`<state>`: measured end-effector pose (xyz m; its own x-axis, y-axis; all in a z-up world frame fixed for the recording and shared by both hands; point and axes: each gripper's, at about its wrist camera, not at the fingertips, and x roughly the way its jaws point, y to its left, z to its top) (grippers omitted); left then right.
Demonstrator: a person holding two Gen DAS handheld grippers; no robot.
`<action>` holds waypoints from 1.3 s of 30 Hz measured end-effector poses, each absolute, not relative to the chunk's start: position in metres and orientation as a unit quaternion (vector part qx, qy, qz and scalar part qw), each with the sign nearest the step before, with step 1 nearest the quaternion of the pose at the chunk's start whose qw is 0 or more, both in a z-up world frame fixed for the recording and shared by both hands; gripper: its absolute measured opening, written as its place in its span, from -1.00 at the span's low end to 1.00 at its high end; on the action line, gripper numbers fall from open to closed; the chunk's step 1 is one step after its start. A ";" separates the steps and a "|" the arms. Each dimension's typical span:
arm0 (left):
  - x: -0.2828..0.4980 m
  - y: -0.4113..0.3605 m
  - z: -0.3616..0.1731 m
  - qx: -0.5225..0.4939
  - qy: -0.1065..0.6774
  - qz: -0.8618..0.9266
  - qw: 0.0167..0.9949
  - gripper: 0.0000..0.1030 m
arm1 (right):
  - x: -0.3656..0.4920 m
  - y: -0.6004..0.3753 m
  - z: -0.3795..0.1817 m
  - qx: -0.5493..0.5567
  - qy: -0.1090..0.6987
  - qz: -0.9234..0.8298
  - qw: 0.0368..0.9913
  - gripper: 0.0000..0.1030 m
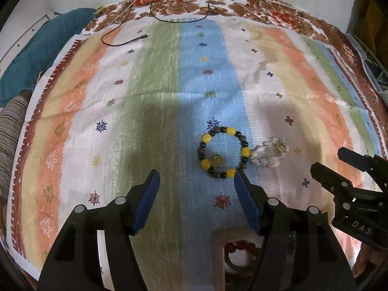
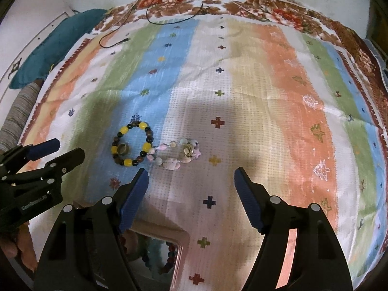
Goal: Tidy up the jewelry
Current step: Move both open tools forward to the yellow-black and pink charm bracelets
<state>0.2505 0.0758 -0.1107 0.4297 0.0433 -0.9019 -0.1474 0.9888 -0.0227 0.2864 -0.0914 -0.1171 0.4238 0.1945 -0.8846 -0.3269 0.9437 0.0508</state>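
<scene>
your left gripper [image 1: 196, 177] hangs with fingers spread wide, gripping nothing, above the striped cloth [image 1: 135, 77]. just ahead lies the yellow-and-dark bead bracelet [image 1: 223, 152] with a ring [image 1: 216, 158] inside its loop, touching the pale pink bracelet [image 1: 270, 154]. your right gripper [image 2: 191, 174] is equally wide. below, a box [image 2: 178, 247], perhaps holding beads, is cut off

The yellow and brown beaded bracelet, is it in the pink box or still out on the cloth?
Out: the yellow and brown beaded bracelet lies flat on the striped cloth, beyond the pink box.
</scene>
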 end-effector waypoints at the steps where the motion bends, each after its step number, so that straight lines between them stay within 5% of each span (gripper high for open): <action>1: 0.252 0.077 -0.112 -0.048 0.532 0.057 0.844 0.23 | 0.288 -0.090 -0.118 -0.068 0.514 0.155 0.841 0.42; 39: 0.289 0.087 -0.168 -0.026 0.560 0.049 0.827 0.23 | 0.337 -0.063 -0.174 -0.085 0.578 0.162 0.795 0.42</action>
<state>0.2890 0.0868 -0.1675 0.3690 0.0512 -0.9280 -0.1097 0.9939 0.0112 0.3371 -0.0629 -0.1745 0.2782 0.1601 -0.9471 -0.3557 0.9331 0.0532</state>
